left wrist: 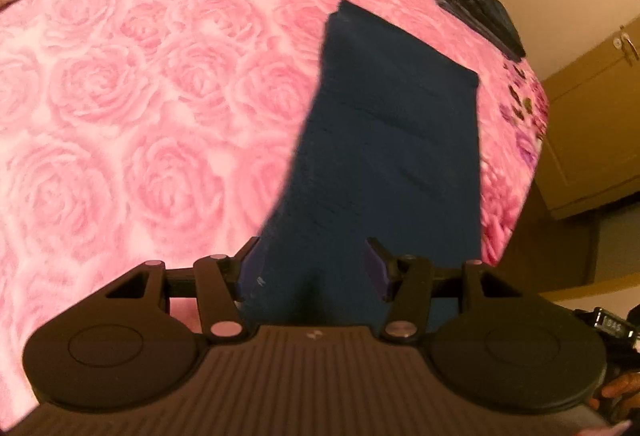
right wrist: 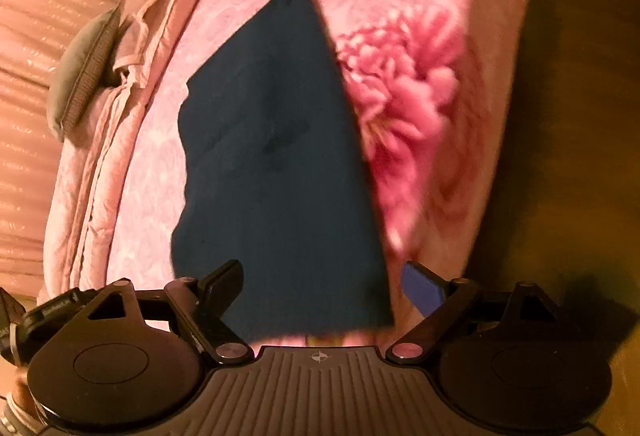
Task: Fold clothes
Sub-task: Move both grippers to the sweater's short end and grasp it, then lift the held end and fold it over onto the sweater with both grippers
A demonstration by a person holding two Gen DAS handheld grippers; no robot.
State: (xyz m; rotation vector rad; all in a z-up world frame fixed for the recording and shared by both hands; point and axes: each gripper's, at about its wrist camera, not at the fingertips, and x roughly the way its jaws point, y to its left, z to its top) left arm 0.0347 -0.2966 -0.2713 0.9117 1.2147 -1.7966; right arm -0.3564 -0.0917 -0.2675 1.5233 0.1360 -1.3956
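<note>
A navy cloth (left wrist: 384, 139), folded into a long strip, lies flat on the pink rose bedspread (left wrist: 120, 95). In the left wrist view my left gripper (left wrist: 312, 268) hovers over the strip's near end. Its jaws stand apart and the cloth runs beneath them, wider than the right finger. In the right wrist view the same cloth (right wrist: 276, 163) lies lengthwise ahead, its near edge between the fingers of my right gripper (right wrist: 324, 284). That gripper is wide open, with a gap between its blue pad (right wrist: 424, 292) and the cloth's edge. Both views are motion-blurred.
A stack of dark folded clothes (left wrist: 476, 3) sits near the bed's far corner. A wooden cabinet (left wrist: 592, 123) stands beyond the bed edge. A grey pillow (right wrist: 80, 71) and a bunched pink quilt (right wrist: 132, 75) lie at the left. Brown floor (right wrist: 580, 115) is on the right.
</note>
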